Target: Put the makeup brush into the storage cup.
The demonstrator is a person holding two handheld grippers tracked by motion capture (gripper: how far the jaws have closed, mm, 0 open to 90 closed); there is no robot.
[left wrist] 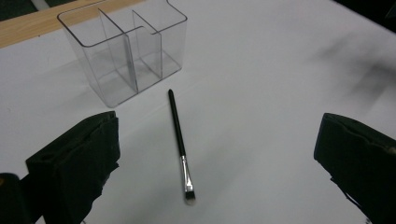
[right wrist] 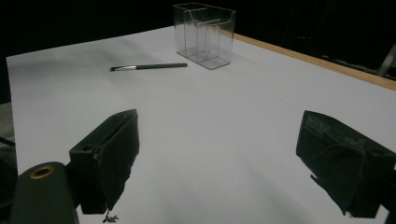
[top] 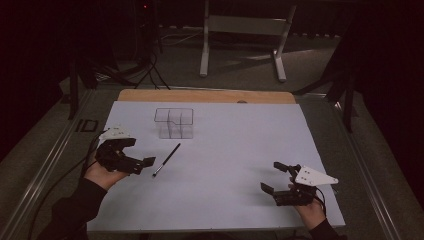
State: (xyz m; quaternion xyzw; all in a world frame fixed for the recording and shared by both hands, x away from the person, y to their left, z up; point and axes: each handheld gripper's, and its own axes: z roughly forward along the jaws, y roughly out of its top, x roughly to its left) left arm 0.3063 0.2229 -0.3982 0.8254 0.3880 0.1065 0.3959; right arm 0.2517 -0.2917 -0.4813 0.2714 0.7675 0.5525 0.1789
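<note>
Your right gripper (top: pixel 277 176) sits near the table's near right corner, jaws spread wide with nothing between them. Your left gripper (top: pixel 136 153) sits toward the left edge, jaws likewise wide and empty, aimed at the makeup brush (left wrist: pixel 180 146). The brush lies flat on the white sheet (top: pixel 230 145) (bristle end nearest you), just beside the left gripper. Beyond it, the clear divided organizer (top: pixel 174 122) stands upright toward the far edge.

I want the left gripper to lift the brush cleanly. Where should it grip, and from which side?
Probably mid-handle of the brush, from straight above, jaws straddling it crosswise. It lies flat on the white sheet, bristles toward the left gripper, handle tip toward the clear organizer.
</note>
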